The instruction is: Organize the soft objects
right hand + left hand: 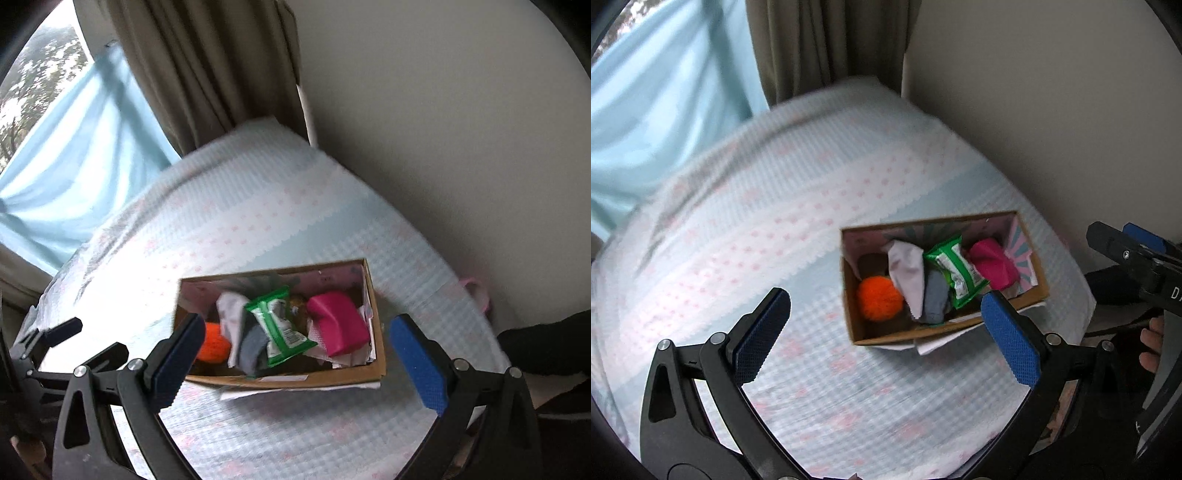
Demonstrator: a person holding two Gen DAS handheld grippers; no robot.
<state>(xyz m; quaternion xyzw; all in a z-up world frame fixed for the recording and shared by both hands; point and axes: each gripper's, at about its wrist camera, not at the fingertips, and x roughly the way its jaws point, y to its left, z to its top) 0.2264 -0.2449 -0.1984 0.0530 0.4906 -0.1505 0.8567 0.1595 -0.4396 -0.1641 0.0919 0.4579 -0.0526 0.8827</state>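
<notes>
A cardboard box [882,336] [295,380] stands on the quilted bed. It holds an orange pom-pom [879,298] [214,345], a pale lilac cloth [908,273] [231,317], a grey cloth [934,299] [253,349], a green wipes pack [956,273] [282,326] and a pink soft object [991,267] [338,323]. My left gripper [886,336] is open and empty, above the box's near side. My right gripper [295,365] is open and empty, straddling the box's near wall; it also shows at the right edge of the left wrist view [1130,254].
The bed cover [757,240] [258,206] is white and pale blue with pink dots. A wall [1052,92] lies to the right, brown curtains [207,62] and a light blue drape [657,92] behind. White paper [934,343] pokes out under the box.
</notes>
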